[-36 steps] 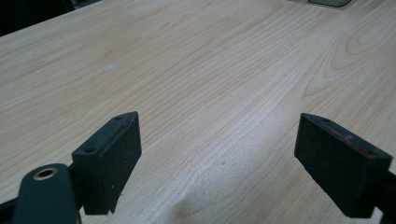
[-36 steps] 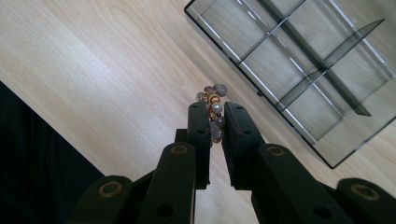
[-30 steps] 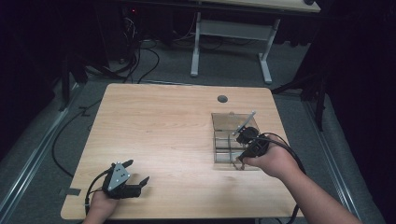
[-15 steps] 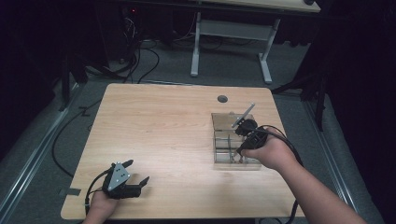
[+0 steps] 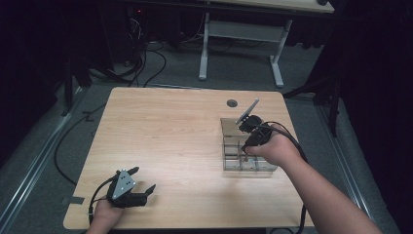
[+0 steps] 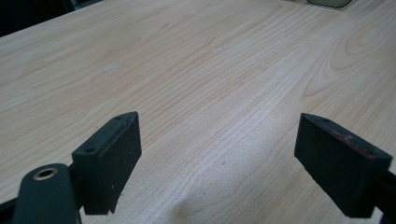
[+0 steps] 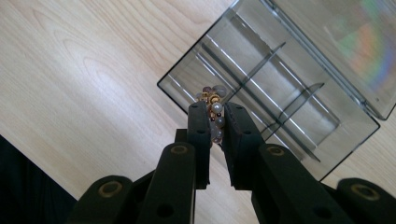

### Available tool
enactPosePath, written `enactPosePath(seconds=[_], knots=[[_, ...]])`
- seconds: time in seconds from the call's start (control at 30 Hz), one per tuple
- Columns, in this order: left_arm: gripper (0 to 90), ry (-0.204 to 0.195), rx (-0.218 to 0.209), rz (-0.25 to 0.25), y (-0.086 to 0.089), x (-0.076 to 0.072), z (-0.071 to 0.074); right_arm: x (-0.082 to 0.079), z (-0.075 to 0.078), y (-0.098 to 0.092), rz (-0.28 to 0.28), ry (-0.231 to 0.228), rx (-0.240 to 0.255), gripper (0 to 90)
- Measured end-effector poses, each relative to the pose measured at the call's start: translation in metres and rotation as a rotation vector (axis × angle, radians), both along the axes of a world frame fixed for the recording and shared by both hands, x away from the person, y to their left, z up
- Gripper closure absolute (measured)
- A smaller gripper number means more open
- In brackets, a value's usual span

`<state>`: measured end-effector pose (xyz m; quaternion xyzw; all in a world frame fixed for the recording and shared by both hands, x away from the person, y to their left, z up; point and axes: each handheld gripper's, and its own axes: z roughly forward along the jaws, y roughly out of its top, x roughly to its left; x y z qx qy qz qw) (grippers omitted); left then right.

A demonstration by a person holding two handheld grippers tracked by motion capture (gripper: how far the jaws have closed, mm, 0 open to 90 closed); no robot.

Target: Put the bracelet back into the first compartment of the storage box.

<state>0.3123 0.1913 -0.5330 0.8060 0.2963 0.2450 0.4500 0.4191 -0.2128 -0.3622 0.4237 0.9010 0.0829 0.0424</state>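
- A beaded bracelet (image 7: 213,114) is pinched between the right gripper (image 7: 215,122)'s fingers, held above the clear compartment box (image 7: 261,79) at one of its end cells.
- The bracelet's beads are pale, gold and dark red.
- The box's lid stands open.
- The left gripper (image 5: 142,181) rests low over bare tabletop (image 5: 165,131), fingers wide apart and empty.

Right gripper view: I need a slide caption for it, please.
Right gripper jaws shut on a beaded bracelet above a clear compartment box on the wooden table.
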Motion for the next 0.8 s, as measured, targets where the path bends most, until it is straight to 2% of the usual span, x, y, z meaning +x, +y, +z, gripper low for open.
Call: enactPosePath(seconds=[0.2,0.27,0.3,0.37,0.4,0.5,0.53,0.63,0.73,0.77,0.8], knots=[[15.4,0.001,-0.001,0.0,0.0,0.0,0.0,0.012,-0.002,0.006,0.007,-0.007,-0.002,81.9],[15.4,0.001,-0.001,0.0,0.0,0.0,0.0,0.014,-0.003,0.008,-0.014,-0.004,-0.002,81.9],[15.4,0.001,-0.001,0.0,0.0,0.0,0.0,0.017,-0.004,0.008,0.002,-0.01,-0.004,82.0],[15.4,0.001,-0.001,0.0,0.0,0.0,0.0,0.02,-0.005,0.009,-0.01,-0.004,-0.001,82.0],[15.4,0.001,-0.002,0.0,0.0,0.0,0.0,0.022,-0.006,0.009,0.001,-0.013,-0.002,82.0],[15.4,0.001,-0.002,0.0,0.0,0.0,0.0,0.029,-0.008,0.009,-0.004,-0.021,0.002,82.0],[15.4,0.0,0.0,-0.001,0.0,0.0,0.0,0.03,-0.008,0.01,-0.021,-0.016,0.005,82.0],[15.4,0.0,0.0,0.0,0.0,0.0,0.0,0.034,-0.01,0.009,-0.003,-0.027,0.006,82.0],[15.4,0.0,-0.001,0.0,0.0,0.0,0.0,0.04,-0.013,0.01,-0.019,-0.022,0.009,82.0],[15.4,0.001,-0.001,0.0,0.0,0.0,0.0,0.042,-0.015,0.01,-0.01,-0.024,0.008,82.0],[15.4,0.001,-0.001,0.0,0.0,0.0,0.0,0.043,-0.015,0.012,-0.027,-0.019,0.007,82.0]])
